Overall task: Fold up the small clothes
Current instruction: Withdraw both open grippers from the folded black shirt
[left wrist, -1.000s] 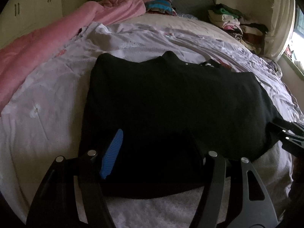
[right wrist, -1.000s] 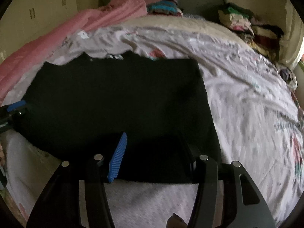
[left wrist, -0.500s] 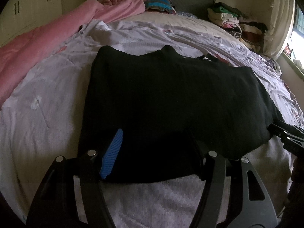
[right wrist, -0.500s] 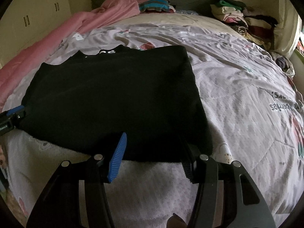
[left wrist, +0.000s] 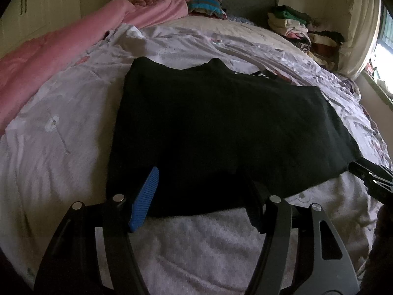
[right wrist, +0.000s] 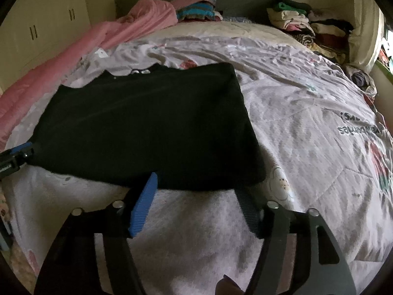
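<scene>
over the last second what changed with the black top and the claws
The right claw has just been opening and has backed off the black top's near hem, which now lies flat on the bed. The left claw stays open over that hem, and the top stays spread flat.

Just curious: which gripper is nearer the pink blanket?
Left. The left gripper is at the black garment's corner toward the pink blanket; the right gripper, jaws just opening around its hem, at the other.
</scene>
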Tool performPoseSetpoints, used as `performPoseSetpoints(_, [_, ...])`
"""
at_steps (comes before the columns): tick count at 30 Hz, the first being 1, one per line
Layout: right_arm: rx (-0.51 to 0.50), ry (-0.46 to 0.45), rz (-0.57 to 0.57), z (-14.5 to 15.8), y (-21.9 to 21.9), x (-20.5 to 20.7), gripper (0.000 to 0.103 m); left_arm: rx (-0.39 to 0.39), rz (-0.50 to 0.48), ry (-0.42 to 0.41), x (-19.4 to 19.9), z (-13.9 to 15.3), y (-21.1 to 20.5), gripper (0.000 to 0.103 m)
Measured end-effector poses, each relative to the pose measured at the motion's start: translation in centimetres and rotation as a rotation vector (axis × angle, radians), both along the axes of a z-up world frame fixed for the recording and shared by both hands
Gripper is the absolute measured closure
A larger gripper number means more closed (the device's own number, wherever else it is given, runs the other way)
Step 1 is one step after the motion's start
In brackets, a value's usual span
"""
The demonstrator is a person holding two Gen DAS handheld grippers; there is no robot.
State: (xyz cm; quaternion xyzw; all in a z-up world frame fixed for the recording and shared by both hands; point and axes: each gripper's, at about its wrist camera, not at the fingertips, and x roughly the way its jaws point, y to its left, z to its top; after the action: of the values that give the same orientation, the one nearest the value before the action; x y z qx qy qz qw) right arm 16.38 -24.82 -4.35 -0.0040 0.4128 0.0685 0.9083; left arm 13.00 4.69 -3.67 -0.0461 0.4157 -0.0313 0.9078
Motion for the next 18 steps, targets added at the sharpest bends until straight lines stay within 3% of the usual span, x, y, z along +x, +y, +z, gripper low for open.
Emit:
performPoseSetpoints(6, [-0.007,-0.064,0.005,1.4,0.2,-1.6,0.015,-0.016,0.002,-0.016,-1.1,0.7,0.4,0.038])
performPoseSetpoints(12, [-0.023,-0.112,0.004,2.7,0.5,-2.7,0.007,-0.006,0.006,-0.021,-1.9,1.3,0.6,0.024])
performPoseSetpoints(14, [-0.027,-0.12,0.006,2.9,0.6,-3.0,0.006,-0.006,0.005,-0.023,-2.3,1.6,0.6,0.014])
performPoseSetpoints(18, [-0.028,-0.134,0.004,3.4,0.7,-3.7,0.005,-0.007,-0.007,-0.032,-2.9,2.3,0.4,0.01])
